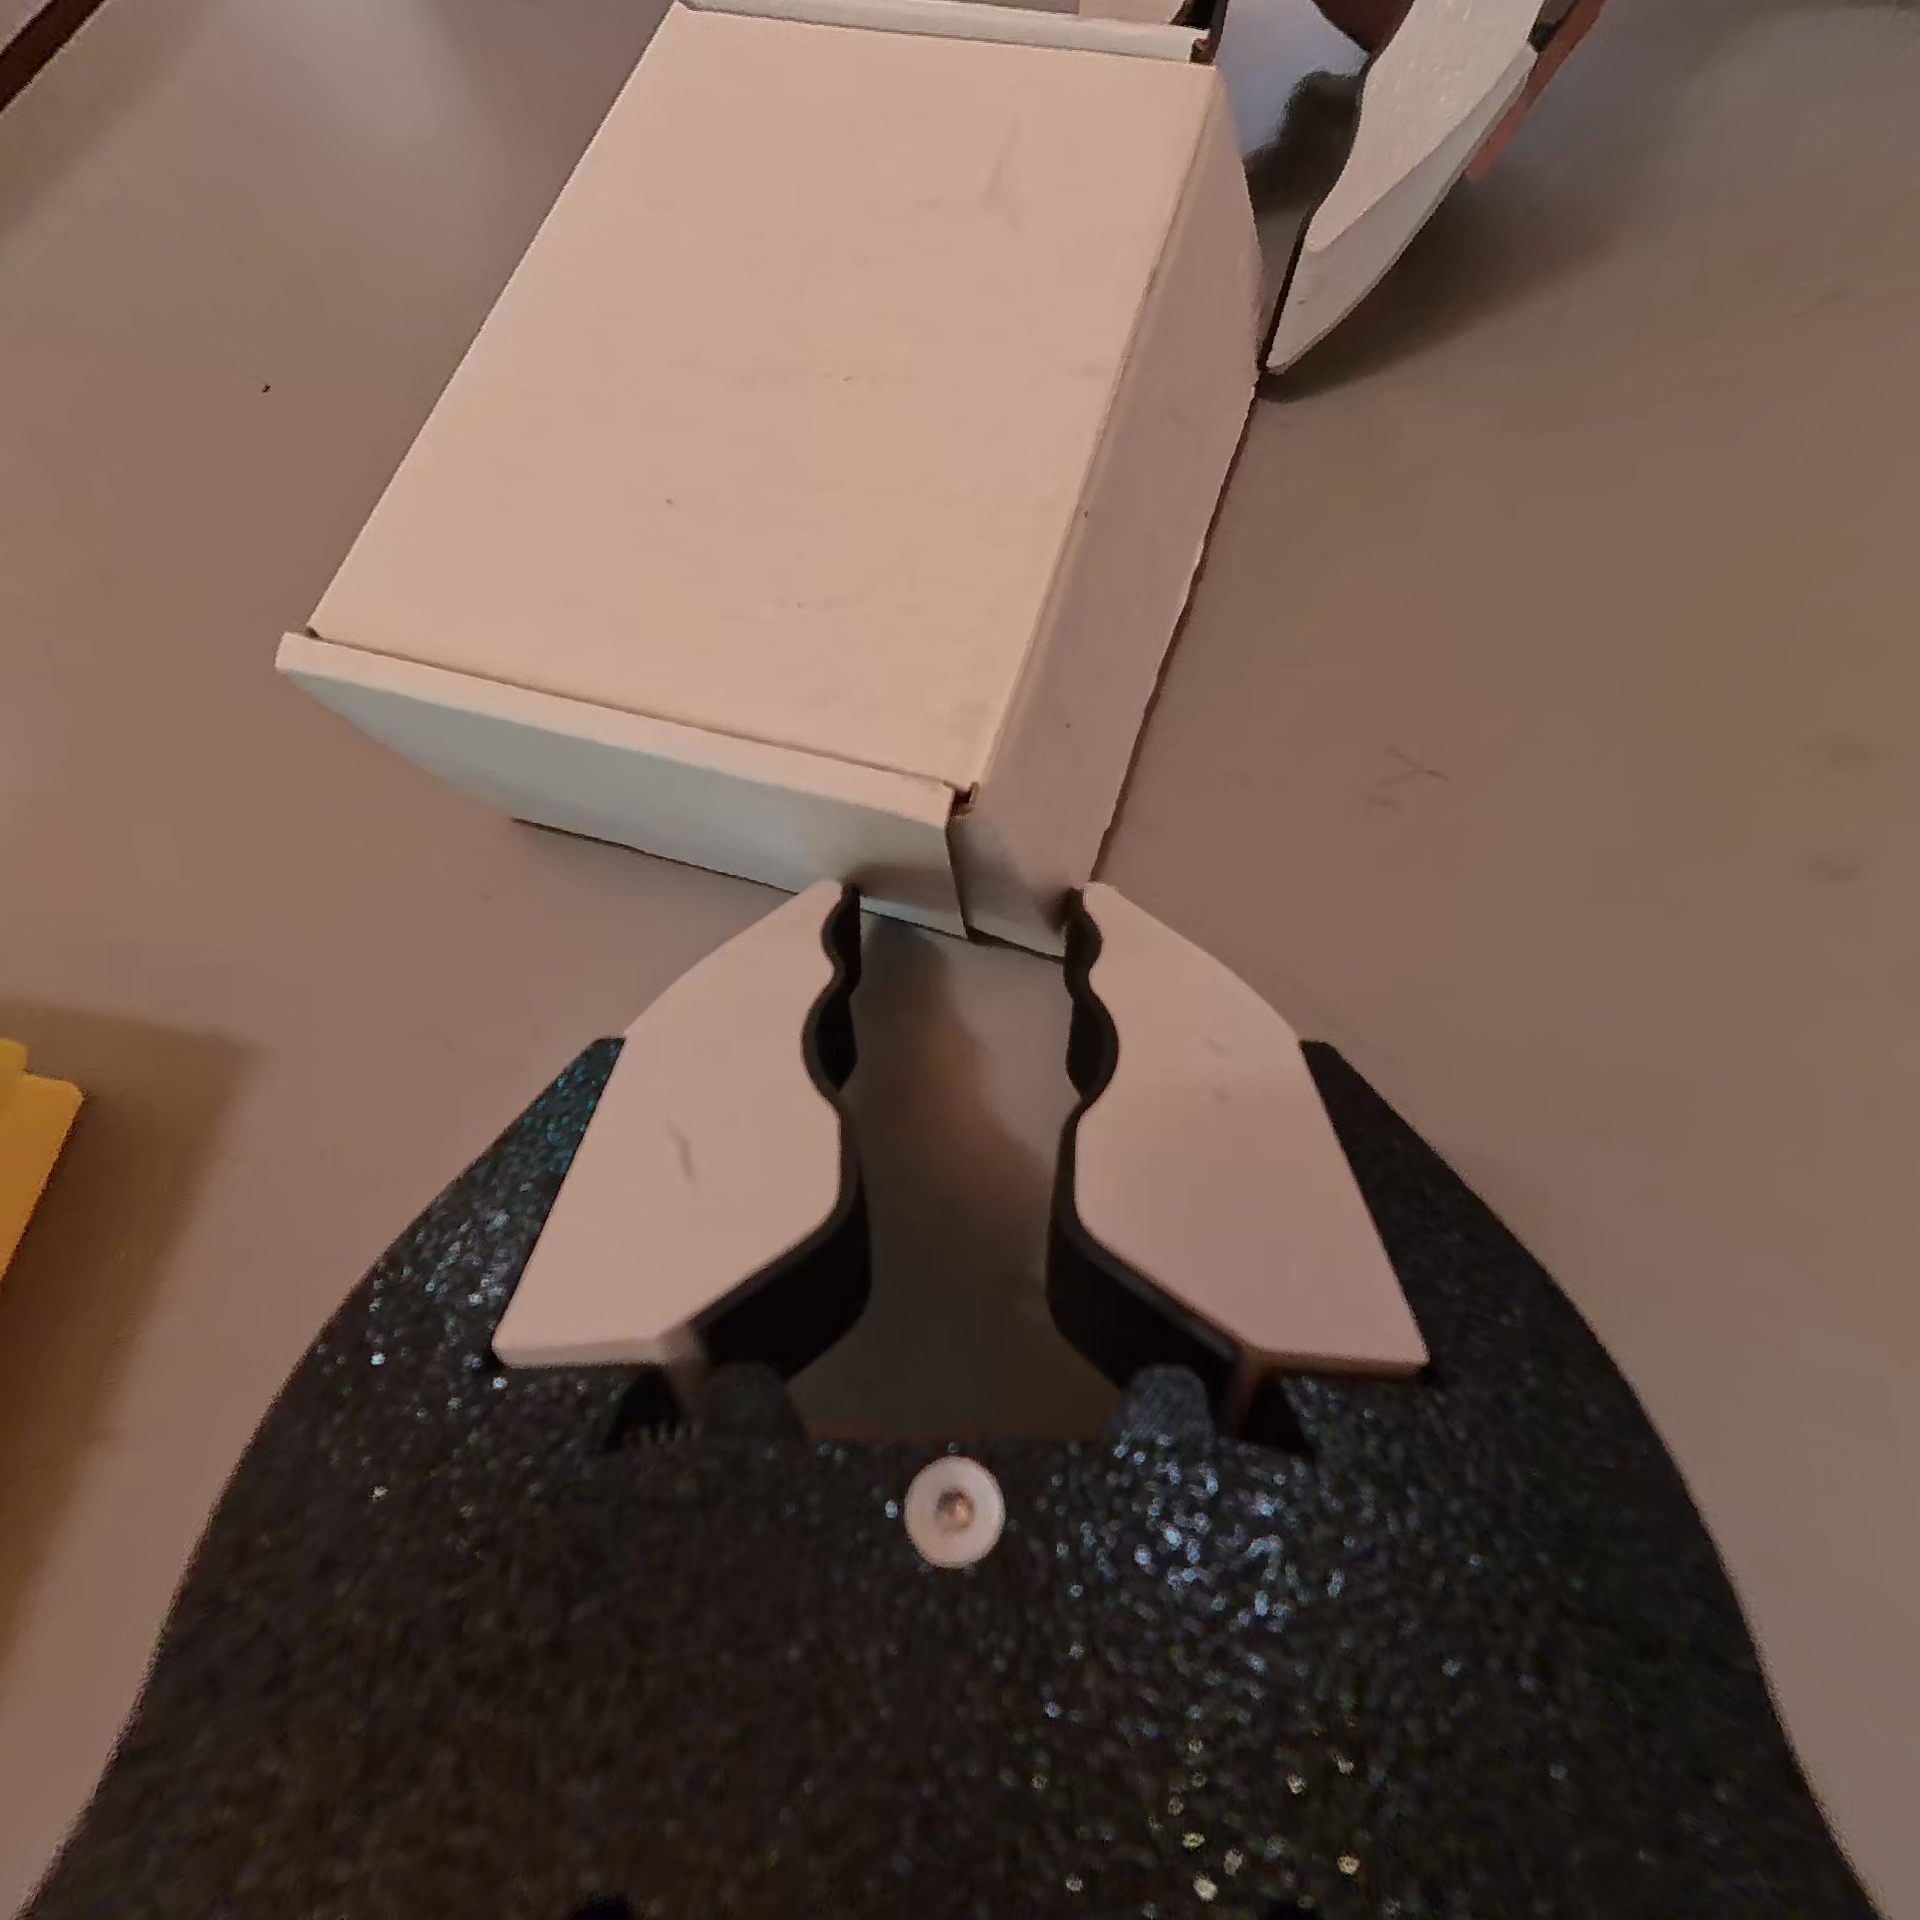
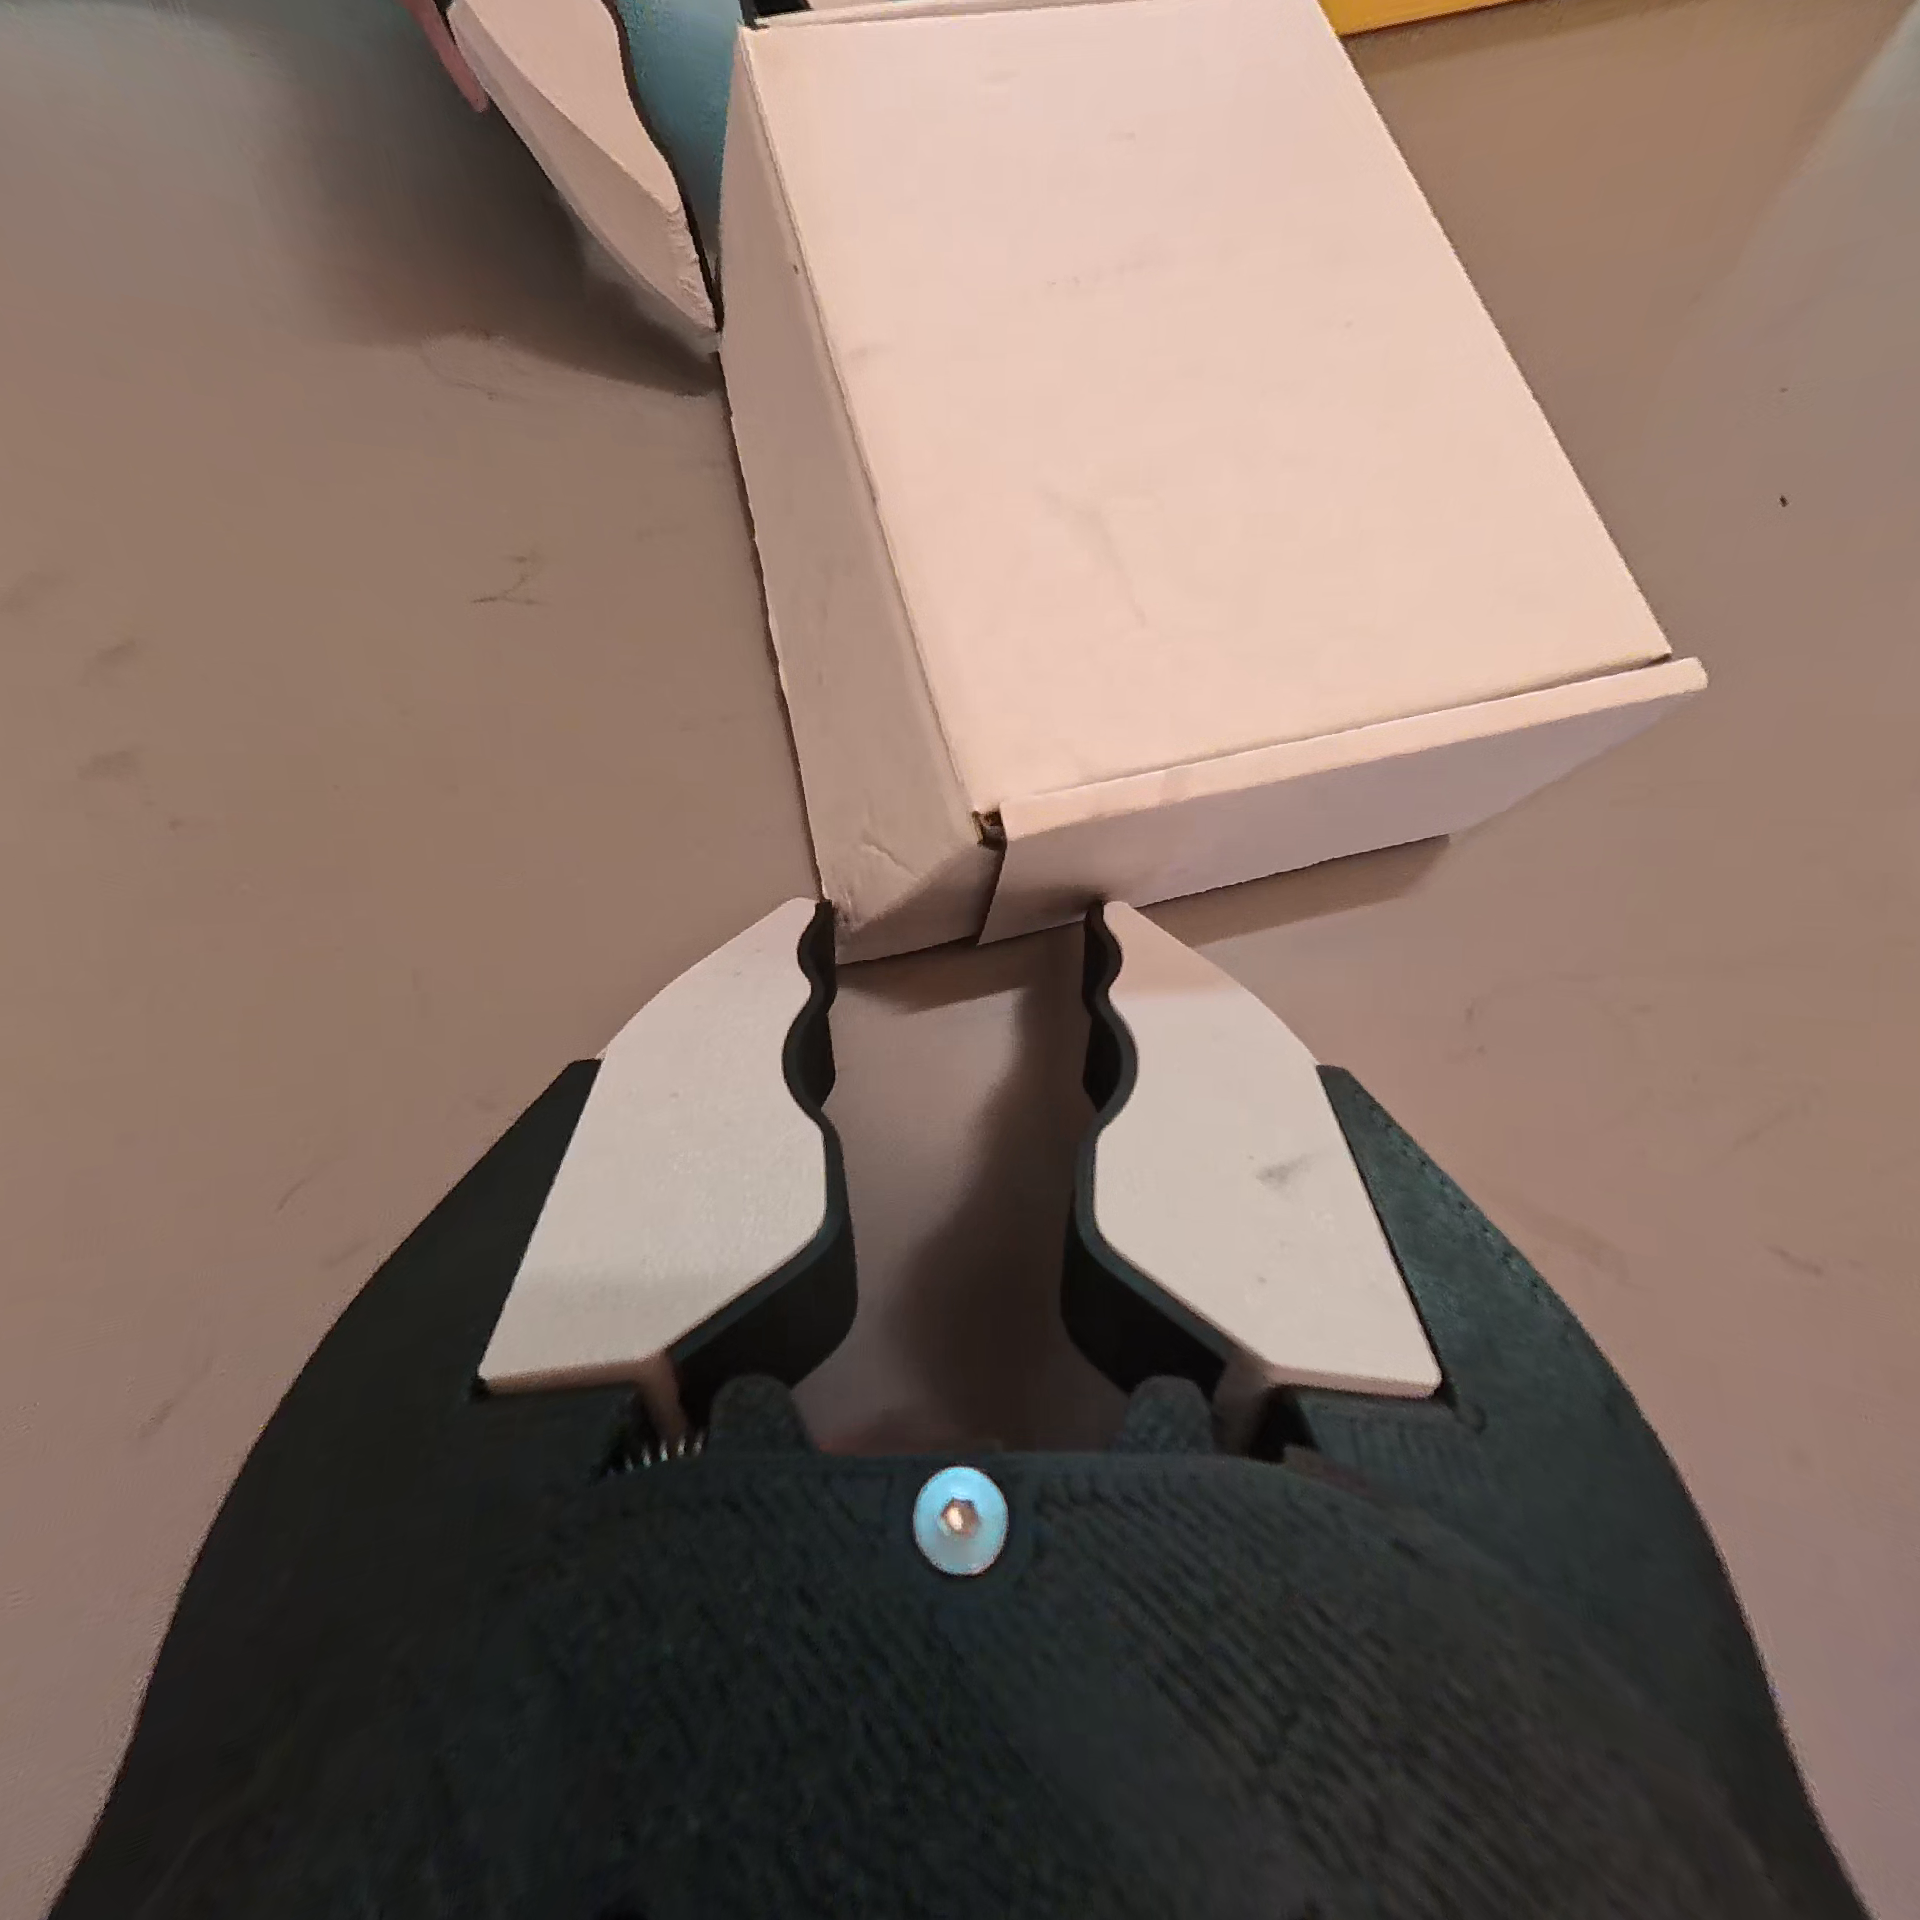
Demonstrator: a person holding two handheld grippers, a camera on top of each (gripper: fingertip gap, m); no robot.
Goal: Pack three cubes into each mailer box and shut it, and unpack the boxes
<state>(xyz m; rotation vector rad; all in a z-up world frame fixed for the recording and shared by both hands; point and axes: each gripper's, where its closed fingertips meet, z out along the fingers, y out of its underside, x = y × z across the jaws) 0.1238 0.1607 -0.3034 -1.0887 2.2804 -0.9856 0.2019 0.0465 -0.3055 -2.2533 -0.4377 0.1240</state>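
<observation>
I have a closed white cardboard mailer box (image 1: pixel 790 447) lying flat on the smooth grey-brown bench (image 1: pixel 1558 727), lid down and front flap tucked. My left claw (image 1: pixel 961 914) sits at one of its corners with the two white, black-lined fingers (image 1: pixel 727 1122) spread apart and nothing between them; the corner stands right at the gap between the tips, though I cannot tell whether either tip touches the cardboard.

From my right wrist camera the same box (image 2: pixel 1195 416) fills the upper middle, and my right claw (image 2: pixel 958 930) is likewise parted and empty, its tips (image 2: pixel 717 1122) flanking the opposite corner, again too close for me to say touching or just beside.

Each claw shows in the other's picture at the far end of the box: the right claw (image 1: pixel 1382 197) just beside the box's side wall in the left view, and the left claw (image 2: pixel 613 177) close against the side wall in the right view.

A flat yellow object (image 1: pixel 31 1153) lies at the left edge of my left view, well apart from the box. I see no cubes; the closed box hides its inside.
</observation>
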